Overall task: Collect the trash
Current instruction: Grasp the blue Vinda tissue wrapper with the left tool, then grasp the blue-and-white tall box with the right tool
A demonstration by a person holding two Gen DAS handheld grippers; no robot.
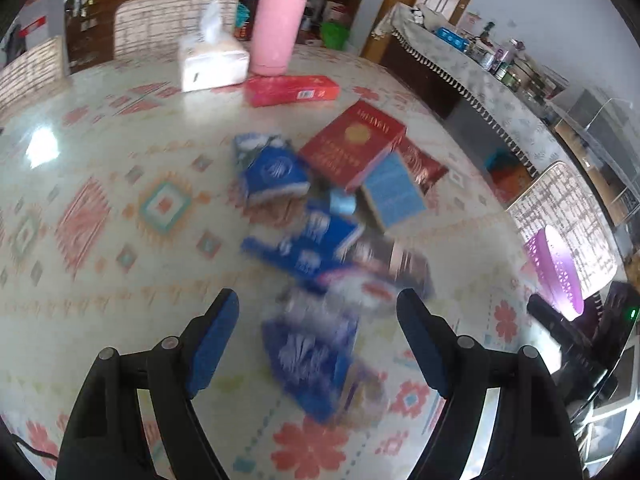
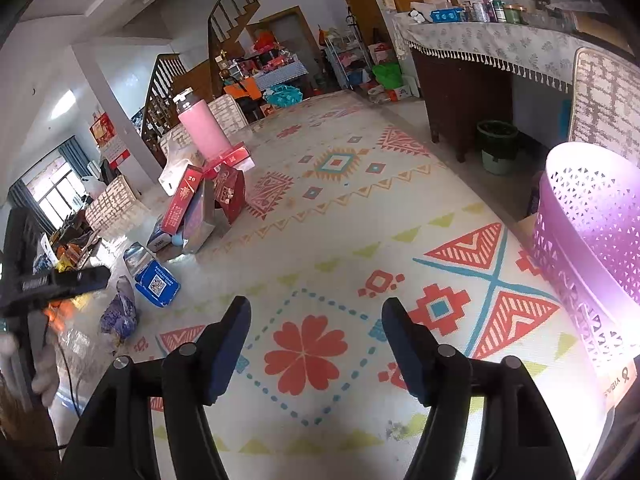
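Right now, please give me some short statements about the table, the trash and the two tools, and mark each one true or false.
1. The left tool is open and holds nothing. True.
2. The pink bottle lies on its side. False: it stands upright.
3. The purple basket is at the right side of the right tool. True.
4. The right tool is shut on a blue wrapper. False: it is open and empty.
5. The tissue box stands beside the pink bottle. True.

1. Bright daylight; a window [image 2: 52, 196] glows far left in the right view.
2. Glare whitens the purple basket [image 2: 600, 248] and spots the tablecloth [image 1: 42, 148].
3. Left view's near wrappers [image 1: 316, 360] smear with motion blur.
4. Fisheye bends edges, corners black.
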